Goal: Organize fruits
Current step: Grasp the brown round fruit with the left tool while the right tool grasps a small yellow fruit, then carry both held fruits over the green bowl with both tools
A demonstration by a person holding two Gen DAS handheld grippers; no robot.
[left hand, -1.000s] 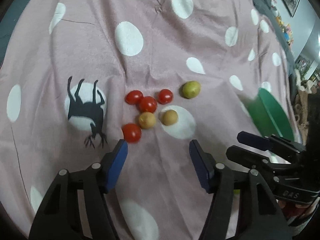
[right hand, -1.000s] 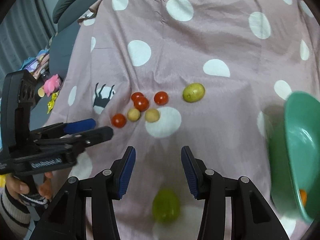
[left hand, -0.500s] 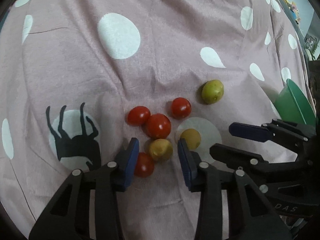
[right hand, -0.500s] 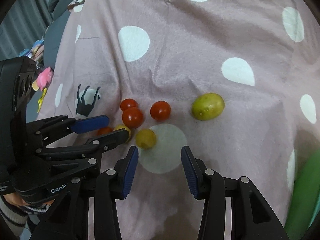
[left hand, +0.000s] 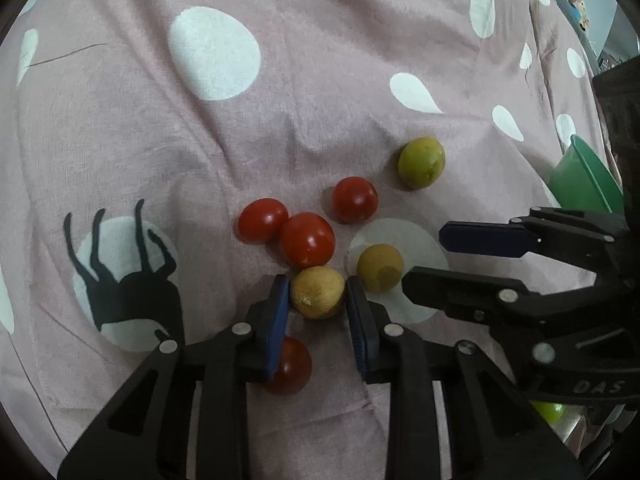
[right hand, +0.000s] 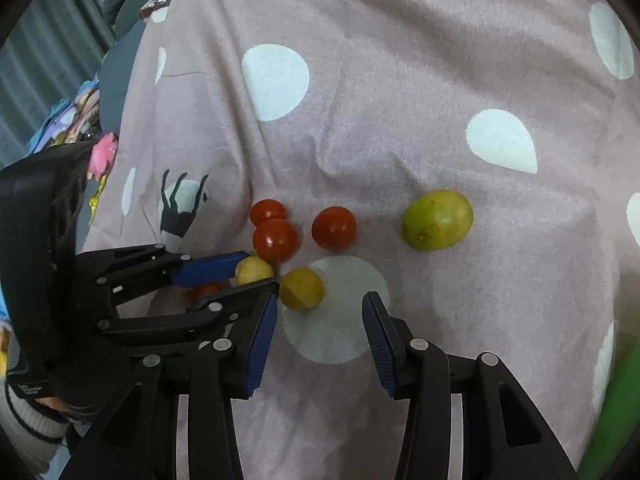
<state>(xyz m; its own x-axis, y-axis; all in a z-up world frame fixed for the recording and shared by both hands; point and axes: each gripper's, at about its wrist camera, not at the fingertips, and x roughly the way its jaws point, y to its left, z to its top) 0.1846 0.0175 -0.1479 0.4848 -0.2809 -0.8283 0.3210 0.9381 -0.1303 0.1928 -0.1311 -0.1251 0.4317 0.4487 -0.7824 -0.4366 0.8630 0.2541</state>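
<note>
While both grippers work low over a pink cloth (left hand: pixel 320 80) with white dots, the left gripper (left hand: pixel 318 304) is clenched around a small tan-yellow fruit (left hand: pixel 317 292), its blue pads touching either side. Directly beneath its left finger lies a red tomato (left hand: pixel 292 364), partly hidden. Just right of the held fruit sits a second yellow-brown fruit (left hand: pixel 379 267) on a white dot, and the right gripper (right hand: pixel 320 320) stands released, jaws wide apart, with this fruit (right hand: pixel 301 289) just ahead of its left finger. Raised letters on the right gripper's body read "DAS" in the left wrist view; the lettering on the left gripper's body is too blurred to read. Slightly farther off, two red tomatoes (left hand: pixel 307 239) (left hand: pixel 263 220) touch each other, and a third tomato (left hand: pixel 355 199) sits apart to their right. Beyond that lies a larger green-yellow fruit (left hand: pixel 421 162). A green bowl (left hand: pixel 588 184) stands at the far right edge. A black animal silhouette (left hand: pixel 120 280) is printed on the cloth to the left.
</note>
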